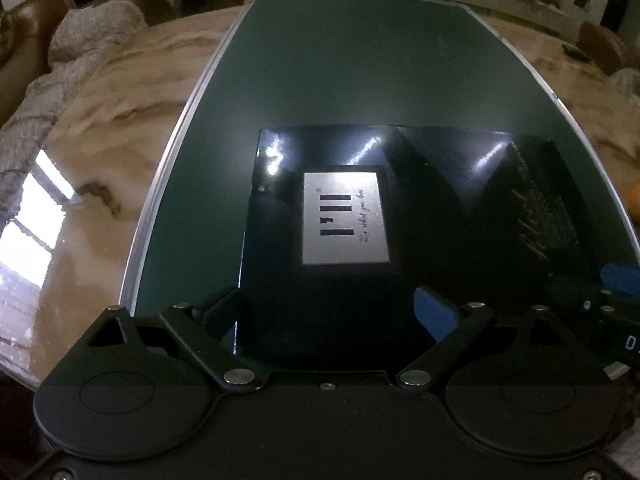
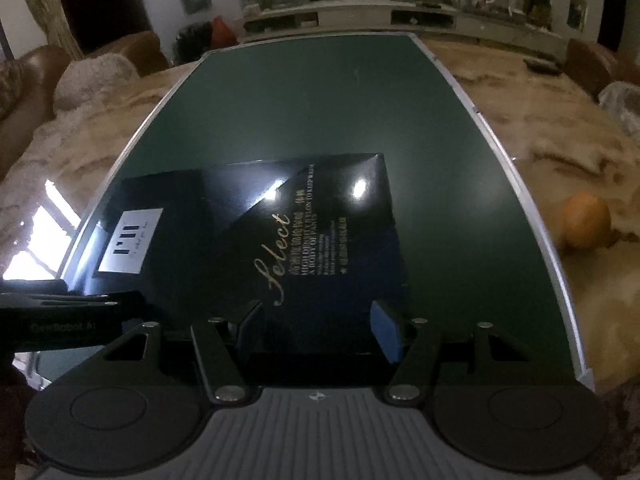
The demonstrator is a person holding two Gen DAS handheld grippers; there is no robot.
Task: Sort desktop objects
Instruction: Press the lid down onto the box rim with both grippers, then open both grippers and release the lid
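A glossy black box with a silver label [image 1: 344, 218] lies on the dark green mat [image 1: 360, 64]. My left gripper [image 1: 328, 320] has its fingers around the box's near end, blue pad [image 1: 434, 312] against its right side. A second black box with gold "Select" lettering [image 2: 320, 240] lies beside it and partly over it; it shows at the right in the left wrist view [image 1: 532, 216]. My right gripper [image 2: 320, 332] is closed on the near end of the Select box, blue pad [image 2: 386, 330] on its right edge. The silver-label box shows at the left in the right wrist view [image 2: 132, 240].
The green mat [image 2: 320, 112] has a silver rim and lies on a glossy marble table [image 1: 100, 140]. An orange [image 2: 586, 220] sits on the table right of the mat. Brown armchairs and a fluffy blanket [image 2: 96, 76] stand beyond the table's left side.
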